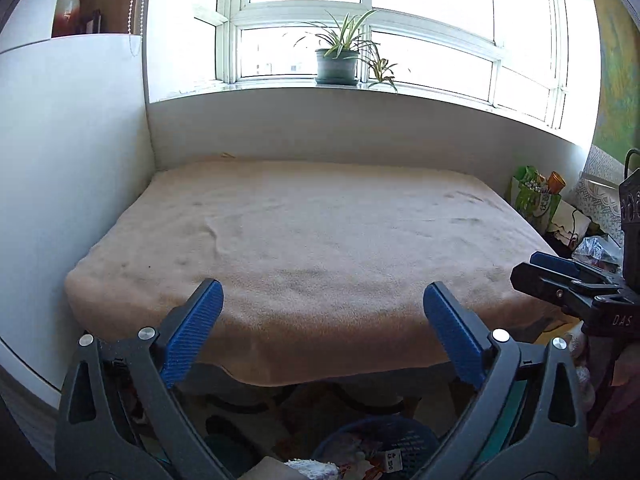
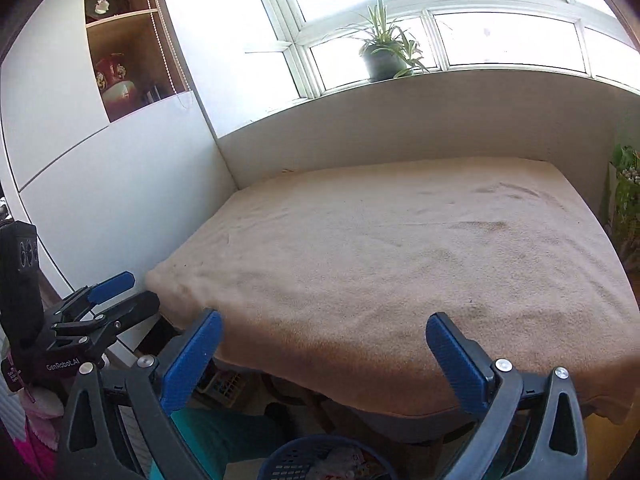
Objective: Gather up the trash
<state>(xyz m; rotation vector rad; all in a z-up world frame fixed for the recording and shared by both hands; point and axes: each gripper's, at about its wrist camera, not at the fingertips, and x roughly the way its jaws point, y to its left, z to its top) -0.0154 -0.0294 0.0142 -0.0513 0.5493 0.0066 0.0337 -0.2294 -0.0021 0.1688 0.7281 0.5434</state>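
Observation:
Both grippers hover at the near edge of a table covered by a tan cloth [image 1: 320, 240], also seen in the right wrist view [image 2: 400, 260]. My left gripper [image 1: 323, 294] is open and empty; it also shows at the left of the right wrist view [image 2: 132, 290]. My right gripper [image 2: 324, 324] is open and empty; it shows at the right edge of the left wrist view [image 1: 532, 266]. A blue mesh basket [image 1: 416, 444] with crumpled paper and wrappers inside sits on the floor below the grippers, also in the right wrist view [image 2: 296, 460]. No trash shows on the cloth.
A potted plant [image 1: 338, 62] stands on the windowsill behind the table. A white cabinet [image 1: 68, 160] flanks the table's left. A green bag [image 1: 534, 198], a crinkled plastic bag [image 1: 596, 248] and cushions lie to the right of the table.

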